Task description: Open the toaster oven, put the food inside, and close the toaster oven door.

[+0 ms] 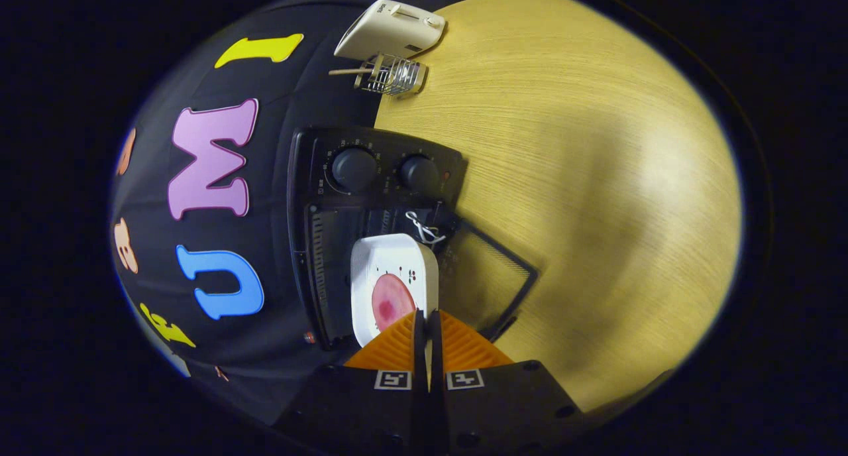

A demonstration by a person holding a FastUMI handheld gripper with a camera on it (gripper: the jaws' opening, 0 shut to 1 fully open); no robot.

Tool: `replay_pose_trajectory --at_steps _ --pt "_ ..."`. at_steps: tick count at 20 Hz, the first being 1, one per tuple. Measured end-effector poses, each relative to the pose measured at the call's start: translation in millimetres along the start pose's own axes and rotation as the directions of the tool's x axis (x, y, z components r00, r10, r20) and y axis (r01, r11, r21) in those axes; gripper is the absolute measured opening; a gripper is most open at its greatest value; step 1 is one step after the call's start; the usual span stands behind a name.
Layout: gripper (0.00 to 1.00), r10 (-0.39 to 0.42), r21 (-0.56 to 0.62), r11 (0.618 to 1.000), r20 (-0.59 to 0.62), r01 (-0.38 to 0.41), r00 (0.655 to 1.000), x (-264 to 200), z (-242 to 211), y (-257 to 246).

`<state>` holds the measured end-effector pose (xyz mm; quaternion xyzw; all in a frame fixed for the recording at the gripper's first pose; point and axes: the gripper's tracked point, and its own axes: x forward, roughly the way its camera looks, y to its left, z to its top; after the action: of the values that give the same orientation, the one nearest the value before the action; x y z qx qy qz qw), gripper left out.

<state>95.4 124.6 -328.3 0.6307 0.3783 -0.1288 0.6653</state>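
1. Gripper view: gripper [427,323] fingers pinched on the rim of the white plate [391,270] carrying the food [392,302], plate at the open toaster oven [371,197] mouth, door [493,277] down.
2. Judgement: keep plate level, slide fully in before release.

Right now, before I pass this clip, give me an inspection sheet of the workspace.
Surface: wooden table, bare on the side away from the oven.
Job's things: black toaster oven, door open; white plate with a pink food slice at its mouth.
Clutter: white toaster; wire rack beside it.
Tongs: tongs pinch the plate's near rim.
Cables: white twist tie by the oven opening.
Surroundings: black cloth wall.
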Motion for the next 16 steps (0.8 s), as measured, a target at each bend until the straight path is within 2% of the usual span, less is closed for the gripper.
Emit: replay_pose_trajectory --at_steps 4,7,12,16 --pt "0.05 -0.001 0.085 0.996 -0.001 0.001 1.000 40 -20 25" --pt "0.05 -0.043 0.125 0.992 0.072 0.033 0.997 58 -13 28" --pt "0.05 -0.066 0.253 0.967 0.185 0.018 0.981 82 1 45" --pt "0.06 -0.084 0.317 0.948 0.167 0.027 0.982 107 -23 52"
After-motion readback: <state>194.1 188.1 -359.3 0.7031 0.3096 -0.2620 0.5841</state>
